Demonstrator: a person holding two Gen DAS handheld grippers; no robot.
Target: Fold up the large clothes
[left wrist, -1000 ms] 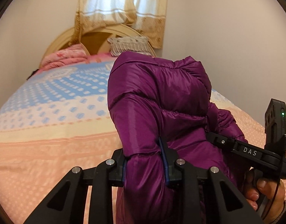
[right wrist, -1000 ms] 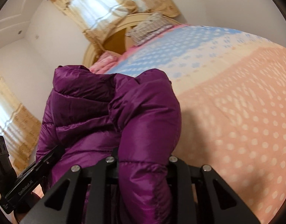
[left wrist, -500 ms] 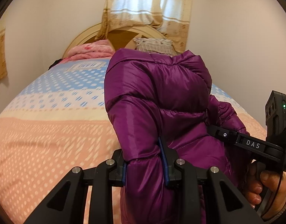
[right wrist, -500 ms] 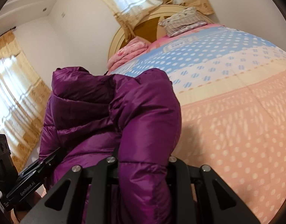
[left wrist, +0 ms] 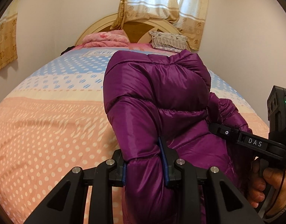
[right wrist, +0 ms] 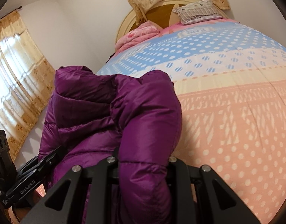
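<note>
Swung to face the headboard since earlier; both jaws clamped on puffy jacket point(left wrist: 158, 100). Light, slippery, springy: best gripped along quilted seams.

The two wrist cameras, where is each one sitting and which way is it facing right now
Left wrist: rides on the left gripper, looking along its fingers up the bed toward the headboard; the gripper is shut on the purple jacket; the right gripper and right hand show at right.
Right wrist: rides on the right gripper, tilted, facing the headboard and side curtain; also shut on the purple jacket; the left gripper shows lower left.
Shared: jacket, bed, headboard, each other's gripper.
</note>
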